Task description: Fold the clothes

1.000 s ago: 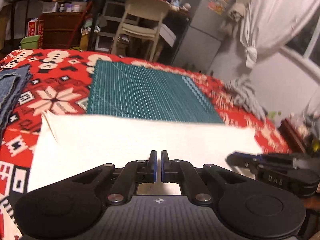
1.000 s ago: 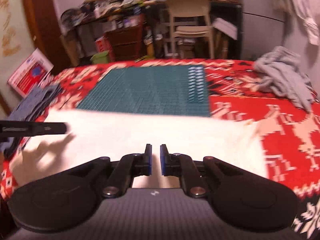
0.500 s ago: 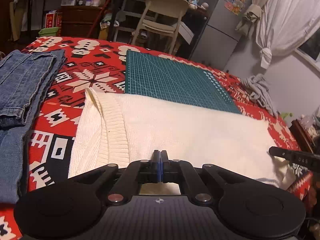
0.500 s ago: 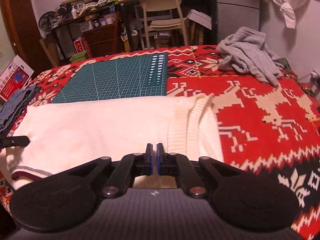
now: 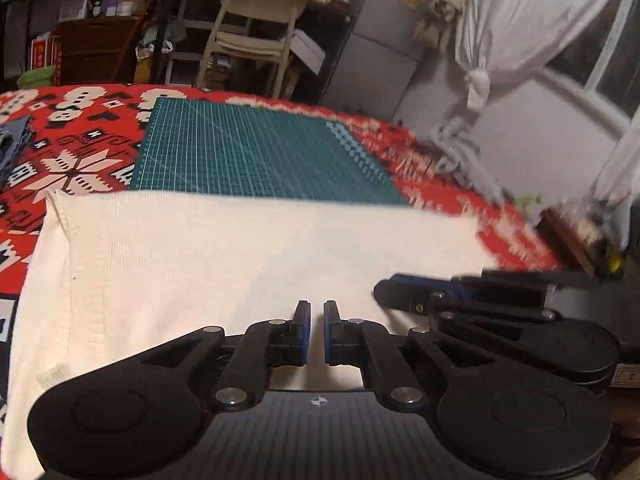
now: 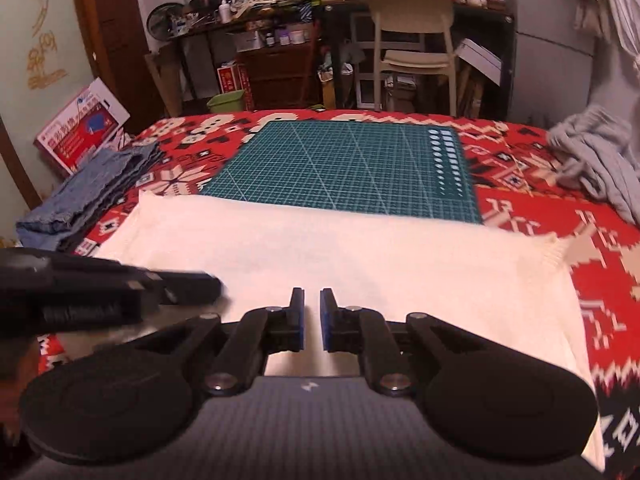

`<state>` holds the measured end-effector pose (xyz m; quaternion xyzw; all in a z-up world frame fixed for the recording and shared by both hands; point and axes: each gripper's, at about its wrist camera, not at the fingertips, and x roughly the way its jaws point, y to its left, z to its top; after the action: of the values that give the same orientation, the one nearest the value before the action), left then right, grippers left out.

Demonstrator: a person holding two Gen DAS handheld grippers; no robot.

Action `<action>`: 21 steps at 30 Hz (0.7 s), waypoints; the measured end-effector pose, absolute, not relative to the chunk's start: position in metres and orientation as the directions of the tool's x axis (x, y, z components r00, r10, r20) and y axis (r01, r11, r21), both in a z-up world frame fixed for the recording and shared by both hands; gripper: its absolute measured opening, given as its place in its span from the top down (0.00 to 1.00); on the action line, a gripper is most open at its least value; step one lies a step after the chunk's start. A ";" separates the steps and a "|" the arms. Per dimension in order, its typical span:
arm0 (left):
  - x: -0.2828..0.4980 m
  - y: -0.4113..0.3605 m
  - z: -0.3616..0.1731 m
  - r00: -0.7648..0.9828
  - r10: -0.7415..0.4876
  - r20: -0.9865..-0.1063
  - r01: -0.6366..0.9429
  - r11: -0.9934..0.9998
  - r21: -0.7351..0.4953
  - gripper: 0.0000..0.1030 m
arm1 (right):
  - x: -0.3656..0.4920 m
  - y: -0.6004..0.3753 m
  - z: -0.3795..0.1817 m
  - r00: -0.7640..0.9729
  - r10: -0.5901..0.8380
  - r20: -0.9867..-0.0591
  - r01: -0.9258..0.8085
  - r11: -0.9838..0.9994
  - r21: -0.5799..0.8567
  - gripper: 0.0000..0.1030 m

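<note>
Hovering tools [image 5: 316, 332] [image 6: 311, 319] above sweater [image 6: 360, 256].

cream chair [image 6: 414, 40] | cluttered desk [image 6: 260, 4] (dim) | curtained window [image 5: 560, 40]

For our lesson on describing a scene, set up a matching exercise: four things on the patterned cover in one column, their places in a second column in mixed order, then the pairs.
1. cream sweater
2. cutting mat
3. folded jeans
4. grey garment

A. far right edge, crumpled
B. nearest both grippers, spread flat
C. left edge, stacked
D. centre, beyond the sweater

Pairs: 1-B, 2-D, 3-C, 4-A
</note>
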<state>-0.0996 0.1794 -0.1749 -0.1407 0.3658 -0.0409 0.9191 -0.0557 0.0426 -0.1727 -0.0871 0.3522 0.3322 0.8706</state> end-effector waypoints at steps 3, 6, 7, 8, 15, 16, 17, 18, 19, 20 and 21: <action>-0.110 0.178 -0.175 0.726 -0.178 -0.664 -0.012 0.962 -0.271 0.95 | -0.065 0.045 -0.181 0.517 0.510 -0.687 -0.670 0.741 0.045 0.90; -0.121 0.179 -0.174 0.722 -0.175 -0.669 -0.013 0.964 -0.266 0.95 | -0.076 0.034 -0.181 0.508 0.516 -0.690 -0.682 0.730 0.044 0.90; -0.124 0.179 -0.174 0.721 -0.172 -0.671 -0.014 0.965 -0.263 0.95 | -0.080 0.030 -0.181 0.504 0.516 -0.693 -0.684 0.728 0.045 0.90; -0.127 0.179 -0.173 0.720 -0.170 -0.673 -0.014 0.966 -0.259 0.95 | -0.083 0.025 -0.181 0.499 0.515 -0.696 -0.686 0.726 0.046 0.90; -0.137 0.177 -0.166 0.726 -0.195 -0.660 -0.002 0.958 -0.285 0.95 | -0.097 0.007 -0.172 0.477 0.543 -0.691 -0.689 0.719 0.089 0.90; -0.134 0.175 -0.165 0.729 -0.198 -0.655 0.004 0.959 -0.285 0.95 | -0.095 0.009 -0.169 0.475 0.556 -0.682 -0.691 0.716 0.103 0.90; -0.131 0.173 -0.165 0.731 -0.198 -0.653 0.010 0.960 -0.280 0.95 | -0.093 0.011 -0.166 0.473 0.570 -0.672 -0.693 0.712 0.116 0.92; -0.127 0.172 -0.164 0.733 -0.198 -0.651 0.015 0.961 -0.275 0.95 | -0.091 0.014 -0.164 0.471 0.583 -0.663 -0.694 0.708 0.129 0.94; -0.124 0.170 -0.165 0.729 -0.202 -0.654 0.022 0.962 -0.273 0.95 | -0.089 0.018 -0.165 0.467 0.583 -0.665 -0.698 0.704 0.128 0.94; -0.121 0.168 -0.167 0.720 -0.210 -0.662 0.029 0.961 -0.274 0.95 | -0.087 0.023 -0.166 0.462 0.582 -0.669 -0.702 0.701 0.124 0.95; -0.119 0.166 -0.169 0.707 -0.215 -0.674 0.035 0.962 -0.270 0.95 | -0.085 0.027 -0.167 0.458 0.581 -0.673 -0.707 0.697 0.121 0.97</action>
<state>-0.1191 0.1660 -0.1687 -0.1193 0.3768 -0.0682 0.9160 -0.0848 0.0271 -0.1671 -0.0881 0.3571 0.3790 0.8491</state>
